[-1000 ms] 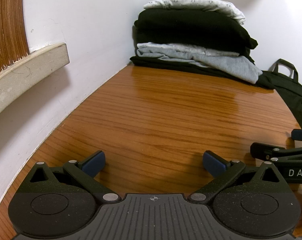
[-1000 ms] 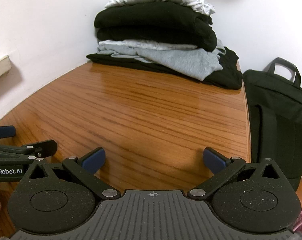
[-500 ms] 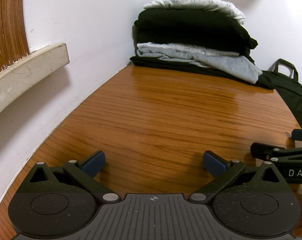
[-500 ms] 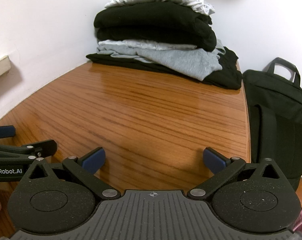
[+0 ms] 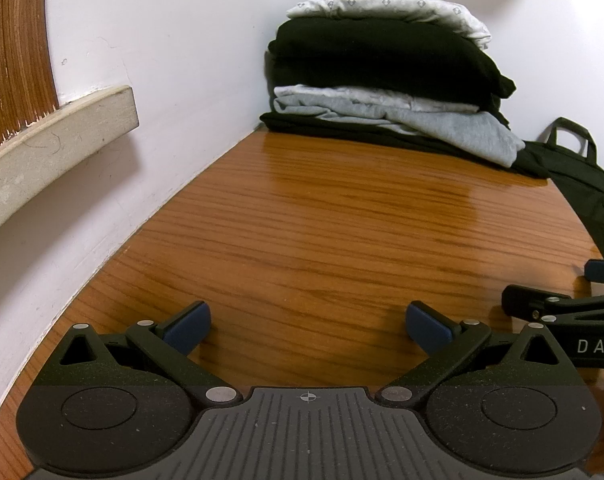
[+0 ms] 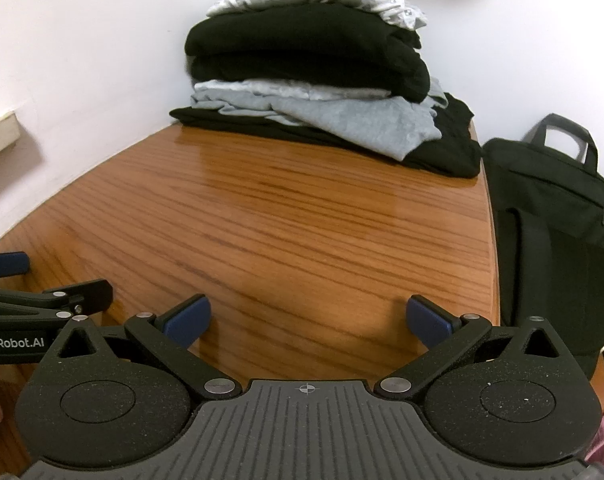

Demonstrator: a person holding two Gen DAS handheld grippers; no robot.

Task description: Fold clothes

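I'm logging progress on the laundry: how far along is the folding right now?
Done: a pile of folded black, grey and white patterned clothes sits at the far end of the brown wooden table. In hand: nothing; the left claw and right claw are open and empty. Left: no unfolded garment is in view.

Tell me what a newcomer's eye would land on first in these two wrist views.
First, the stack of folded clothes at the far end of the wooden table, against the wall: black, grey and a patterned white piece on top. Next, the left gripper and right gripper low over bare wood near the table's near edge, fingers spread and holding nothing. A black bag stands beside the table's right edge.
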